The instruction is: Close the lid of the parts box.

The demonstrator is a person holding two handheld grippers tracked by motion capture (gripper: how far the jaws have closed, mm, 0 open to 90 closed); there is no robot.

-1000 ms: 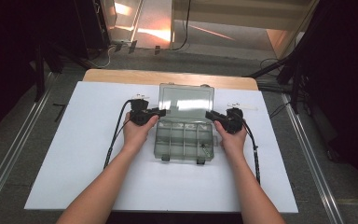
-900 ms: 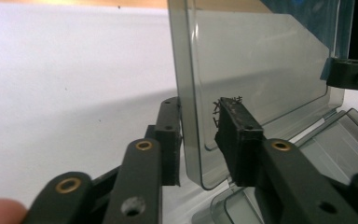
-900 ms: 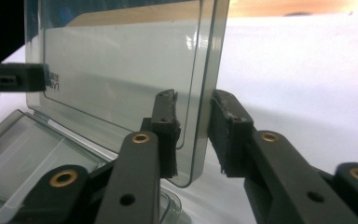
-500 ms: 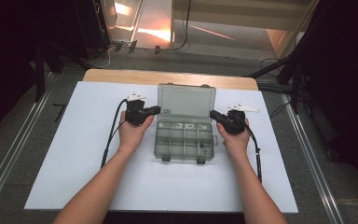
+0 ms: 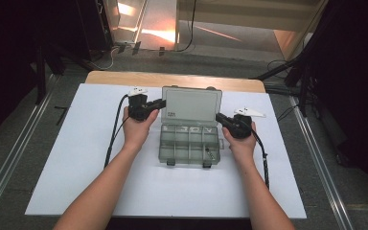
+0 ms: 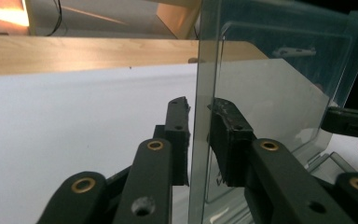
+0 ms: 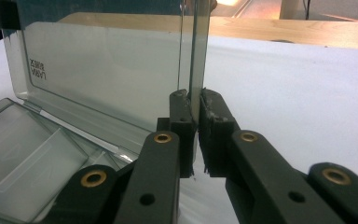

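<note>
A clear grey compartment box (image 5: pixel 189 139) sits mid-table with its lid (image 5: pixel 191 105) raised and standing nearly upright. My left gripper (image 5: pixel 162 102) is at the lid's left edge. In the left gripper view that edge (image 6: pixel 198 140) passes between the jaws of the left gripper (image 6: pixel 198 105), and a thin gap shows on each side; these jaws have just been opening a little. My right gripper (image 5: pixel 218 116) is at the lid's right edge. In the right gripper view its pads (image 7: pixel 193 95) press on both faces of the lid (image 7: pixel 107 70). The box's compartments (image 7: pixel 23 140) lie below.
The box rests on a white sheet (image 5: pixel 76 158) that covers a wooden table (image 5: pixel 172 79). A small dark item (image 5: pixel 210 153) lies in the front right compartment. Cables trail from both grippers along the forearms. Metal rails and a dark floor surround the table.
Both grippers have drawn in onto the lid's side edges. The hands, the box and the raised lid have hardly shifted.
</note>
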